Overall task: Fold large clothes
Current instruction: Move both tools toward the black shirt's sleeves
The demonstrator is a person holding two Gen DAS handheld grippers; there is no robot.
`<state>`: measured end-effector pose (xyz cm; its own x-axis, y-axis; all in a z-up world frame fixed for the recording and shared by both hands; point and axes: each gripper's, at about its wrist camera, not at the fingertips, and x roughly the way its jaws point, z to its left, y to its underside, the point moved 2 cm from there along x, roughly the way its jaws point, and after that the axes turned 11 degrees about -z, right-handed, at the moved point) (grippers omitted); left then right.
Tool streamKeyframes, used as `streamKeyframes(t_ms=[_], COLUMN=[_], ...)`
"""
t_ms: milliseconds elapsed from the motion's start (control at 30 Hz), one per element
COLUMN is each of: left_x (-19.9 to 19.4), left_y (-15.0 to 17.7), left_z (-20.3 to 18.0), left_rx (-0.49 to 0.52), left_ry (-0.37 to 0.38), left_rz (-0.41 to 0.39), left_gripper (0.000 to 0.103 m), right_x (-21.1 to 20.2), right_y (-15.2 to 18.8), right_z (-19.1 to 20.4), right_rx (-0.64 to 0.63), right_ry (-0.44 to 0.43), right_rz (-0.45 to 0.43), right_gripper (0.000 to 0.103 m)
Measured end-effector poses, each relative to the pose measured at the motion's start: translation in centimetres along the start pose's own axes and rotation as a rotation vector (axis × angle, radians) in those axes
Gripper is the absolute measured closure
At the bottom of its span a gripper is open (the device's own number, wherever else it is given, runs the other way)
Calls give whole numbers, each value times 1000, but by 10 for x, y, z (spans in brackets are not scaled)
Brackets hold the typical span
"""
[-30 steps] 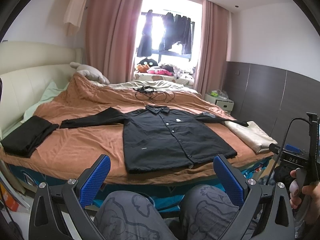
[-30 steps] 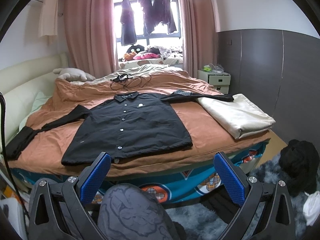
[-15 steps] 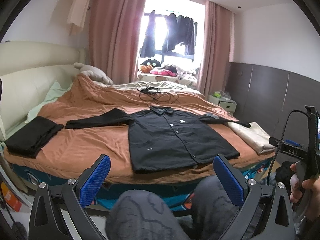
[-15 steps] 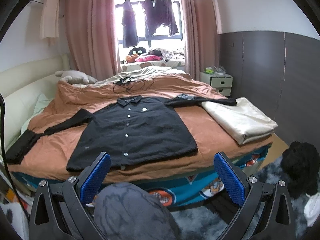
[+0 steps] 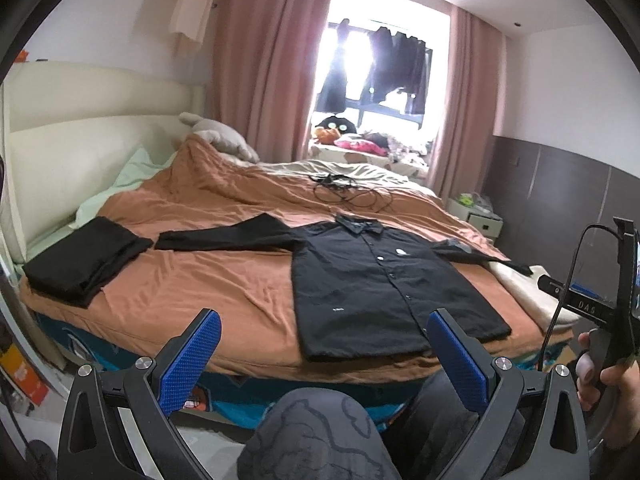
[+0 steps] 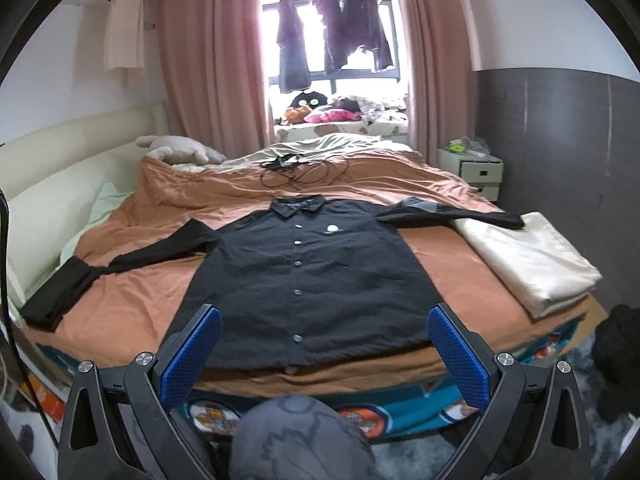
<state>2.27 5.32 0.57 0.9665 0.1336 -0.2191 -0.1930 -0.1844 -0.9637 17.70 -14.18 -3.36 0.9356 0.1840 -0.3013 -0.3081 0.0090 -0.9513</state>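
The left gripper (image 5: 320,354) is hanging in the air short of the bed's near edge, its two blue-padded fingers (image 5: 188,360) spread wide apart and closing on nothing, touching nothing; below it a knee in grey patterned trousers (image 5: 316,432) is showing. The right gripper (image 6: 324,354) is likewise standing fully spread, its blue pads (image 6: 460,360) framing the hem of the black shirt (image 6: 308,276) without reaching it, and it too is gripping nothing. In the left wrist view the right gripper's handle is appearing at the far right edge, held in the person's right hand (image 5: 608,376), with a cable running up from it. The shirt is lying flat and buttoned, front up, on the orange-brown bedcover (image 6: 136,300), collar toward the window and hem near the bed's front edge, both sleeves stretched out sideways. Its one sleeve is reaching toward a folded black garment (image 5: 80,264) lying near the cream headboard (image 5: 72,148); whether the two are touching is hard to tell from the right wrist view, while in the left wrist view a gap is showing between them. The other sleeve's cuff is resting on a folded cream cloth (image 6: 532,264) at the bed's corner. A tangle of black cable (image 6: 300,172) is lying beyond the collar, well apart from both grippers, and dark clothes (image 6: 332,36) are hanging in the window
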Motion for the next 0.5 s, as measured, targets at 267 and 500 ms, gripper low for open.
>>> streamKeyframes(t_ms=[267,500], left_x=[36,79], left_y=[-9,-13], left_z=[15,26], left_rx=[-4,16], left_ry=[-45,-74], left_rz=[16,31], left_gripper=[0,0], right_x=[49,105], right_y=[-2,-7], right_z=[25,47], right_rx=[-10,-16], right_ry=[-57,-88], right_rz=[30,58], right_gripper=[0,0])
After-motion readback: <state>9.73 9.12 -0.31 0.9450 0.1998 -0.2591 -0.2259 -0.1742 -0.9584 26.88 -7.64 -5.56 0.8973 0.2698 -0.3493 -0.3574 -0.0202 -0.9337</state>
